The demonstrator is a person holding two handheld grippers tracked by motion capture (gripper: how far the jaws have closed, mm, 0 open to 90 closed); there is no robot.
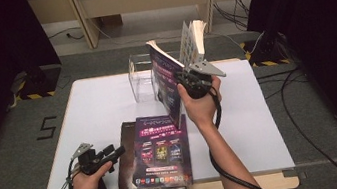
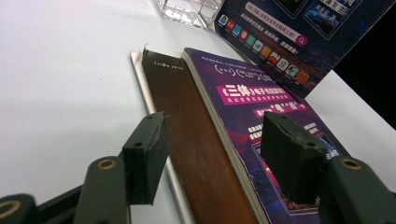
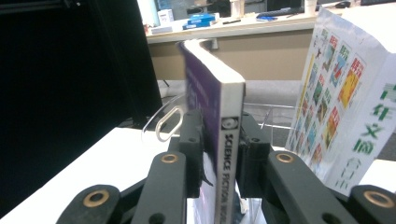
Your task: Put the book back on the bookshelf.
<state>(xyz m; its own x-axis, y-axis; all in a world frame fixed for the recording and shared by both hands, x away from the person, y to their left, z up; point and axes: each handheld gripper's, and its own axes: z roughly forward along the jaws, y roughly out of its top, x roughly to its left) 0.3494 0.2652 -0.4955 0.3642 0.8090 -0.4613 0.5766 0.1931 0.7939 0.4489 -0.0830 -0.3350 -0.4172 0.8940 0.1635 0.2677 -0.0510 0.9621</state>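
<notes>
While the purple magazine (image 1: 167,82) stood nearly upright above the far middle of the white table (image 1: 94,115), the right gripper (image 1: 194,81) held it by the spine, with both pads pressed on the two covers, as the right gripper view showed (image 3: 224,135). The lower edge of the magazine was close to the clear plastic holder (image 1: 139,77), and a second booklet with a white cover and coloured pictures (image 1: 193,37) already leaned there just behind it. I judged the step in hand to be placing the magazine into this holder. To do it well, the person had to keep the spine vertical, lower the bottom edge inside the front wall of the holder, and loosen the jaws only when the edge rested on the floor of the holder; otherwise the pages could fan open or the light holder could slide away.

The left gripper (image 1: 96,159) waited near the front left of the table, its jaws apart and empty. Beside it lay the remaining stack: another purple magazine (image 2: 261,116) on top of a brown book (image 2: 187,135).
</notes>
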